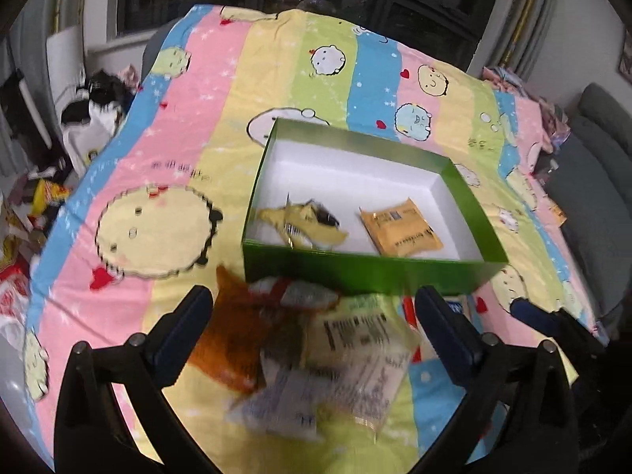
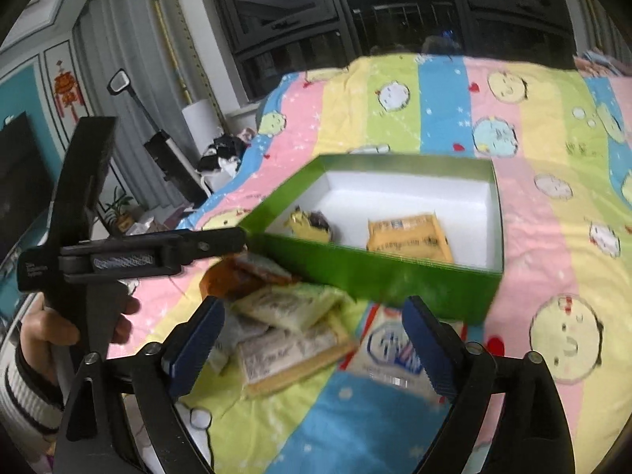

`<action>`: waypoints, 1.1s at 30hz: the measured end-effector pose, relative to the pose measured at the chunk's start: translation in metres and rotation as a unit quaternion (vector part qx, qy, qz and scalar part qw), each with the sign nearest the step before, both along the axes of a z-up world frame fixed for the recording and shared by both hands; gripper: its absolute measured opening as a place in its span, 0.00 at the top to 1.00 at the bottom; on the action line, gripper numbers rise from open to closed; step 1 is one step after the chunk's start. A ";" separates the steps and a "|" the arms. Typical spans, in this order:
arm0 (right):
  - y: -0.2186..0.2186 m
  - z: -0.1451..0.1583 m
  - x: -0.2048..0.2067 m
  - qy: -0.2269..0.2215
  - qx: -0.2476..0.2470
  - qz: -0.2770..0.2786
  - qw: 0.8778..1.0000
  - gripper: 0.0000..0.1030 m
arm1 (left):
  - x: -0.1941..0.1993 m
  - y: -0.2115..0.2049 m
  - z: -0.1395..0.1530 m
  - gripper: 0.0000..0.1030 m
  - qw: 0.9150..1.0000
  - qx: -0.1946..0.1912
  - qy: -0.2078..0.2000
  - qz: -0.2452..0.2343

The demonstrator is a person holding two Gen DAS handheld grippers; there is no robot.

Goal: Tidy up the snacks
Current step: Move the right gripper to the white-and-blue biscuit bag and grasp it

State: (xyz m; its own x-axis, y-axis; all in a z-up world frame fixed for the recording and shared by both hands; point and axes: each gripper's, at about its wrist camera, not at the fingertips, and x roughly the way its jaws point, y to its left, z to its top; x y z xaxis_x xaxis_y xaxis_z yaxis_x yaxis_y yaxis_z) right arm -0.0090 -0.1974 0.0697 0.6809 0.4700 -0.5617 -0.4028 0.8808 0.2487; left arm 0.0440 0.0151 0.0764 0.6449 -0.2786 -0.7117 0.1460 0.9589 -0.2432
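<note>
Lying in the green box [image 1: 367, 272] are two yellow snack packets [image 1: 401, 229], while a blurred pile of several more [image 1: 316, 351] sits on the striped blanket [image 1: 177, 158] between the spread jaws of both the left gripper [image 1: 312, 316] and the right gripper [image 2: 314, 333], neither grasping anything.

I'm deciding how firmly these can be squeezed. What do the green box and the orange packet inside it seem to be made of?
The green box looks like thin cardboard: flat straight walls, crisp folded corners, a slightly glossy green outside and matte white inside. The orange packet looks like printed plastic film, judging by its crimped ends, soft sheen and pillowy shape; foil lining cannot be ruled out.
</note>
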 end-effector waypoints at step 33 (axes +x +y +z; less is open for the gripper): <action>0.113 -0.049 -0.020 0.020 -0.030 0.157 0.987 0.22 | -0.041 0.047 -0.069 0.02 0.993 -0.100 0.035 -0.055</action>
State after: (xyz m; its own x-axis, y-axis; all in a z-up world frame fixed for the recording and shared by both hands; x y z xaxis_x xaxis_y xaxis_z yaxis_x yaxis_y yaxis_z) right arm -0.0294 -0.0848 0.0203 0.4837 0.6199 -0.6179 -0.6498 0.7273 0.2209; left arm 0.0034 0.0625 0.0074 0.5540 -0.4850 -0.6766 0.2226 0.8694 -0.4410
